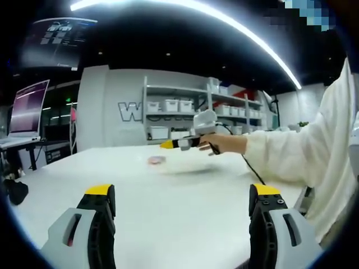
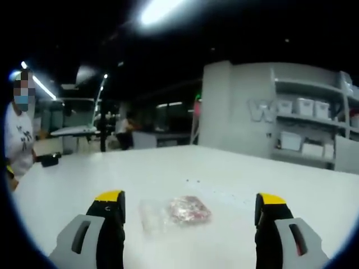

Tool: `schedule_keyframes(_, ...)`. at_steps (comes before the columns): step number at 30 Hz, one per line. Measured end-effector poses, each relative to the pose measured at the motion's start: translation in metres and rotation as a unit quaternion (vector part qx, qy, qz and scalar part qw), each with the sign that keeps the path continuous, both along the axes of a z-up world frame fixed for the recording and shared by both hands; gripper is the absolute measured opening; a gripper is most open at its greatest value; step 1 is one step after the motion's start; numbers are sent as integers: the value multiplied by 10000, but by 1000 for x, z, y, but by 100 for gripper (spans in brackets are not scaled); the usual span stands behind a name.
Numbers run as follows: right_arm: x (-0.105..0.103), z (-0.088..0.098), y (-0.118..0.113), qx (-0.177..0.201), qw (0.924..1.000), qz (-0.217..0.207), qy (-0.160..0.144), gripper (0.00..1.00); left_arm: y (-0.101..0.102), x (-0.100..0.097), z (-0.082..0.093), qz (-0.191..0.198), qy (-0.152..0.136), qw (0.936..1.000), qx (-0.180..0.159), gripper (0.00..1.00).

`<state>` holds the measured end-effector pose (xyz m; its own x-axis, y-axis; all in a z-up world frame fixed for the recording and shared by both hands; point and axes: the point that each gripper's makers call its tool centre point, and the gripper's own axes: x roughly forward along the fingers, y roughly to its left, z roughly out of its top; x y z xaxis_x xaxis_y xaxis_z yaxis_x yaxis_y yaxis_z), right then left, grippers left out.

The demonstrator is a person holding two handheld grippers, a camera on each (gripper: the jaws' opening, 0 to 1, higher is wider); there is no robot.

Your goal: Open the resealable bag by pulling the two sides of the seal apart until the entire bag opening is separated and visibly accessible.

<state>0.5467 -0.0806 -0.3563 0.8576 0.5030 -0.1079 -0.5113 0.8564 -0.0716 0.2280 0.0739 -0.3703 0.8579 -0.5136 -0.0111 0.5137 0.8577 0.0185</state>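
- White tabletop (image 2: 235, 168) fills my near field in both views; I see shelving with bins (image 1: 185, 106) against the far wall.
- Right gripper (image 2: 190, 208): jaws spread wide, holding nothing, hovering just short of the bag.
- Resealable bag (image 2: 175, 213) lies flat on the table between those jaws, reddish contents at one end, seal untouched.
- Left gripper (image 1: 182, 199): jaws released, empty, well back from the bag (image 1: 168, 162).
- Procedure, as I judge it: I pinch one lip of the seal with each gripper, grip above the contents, then pull apart evenly along the full opening.
- Beyond, a sleeved hand (image 1: 227, 143) holds the right gripper over the table.
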Motion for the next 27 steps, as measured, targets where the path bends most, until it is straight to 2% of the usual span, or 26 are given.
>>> schedule_keyframes(17,-11,-1,-10,31,10000,-30,-25,97,-3,-5,-2,-42,0,10000,15,98)
schedule_keyframes(27,-16,-1,-17,69,10000,-62,-28,97,-1,-7,4,-15,-88,9999,61,98)
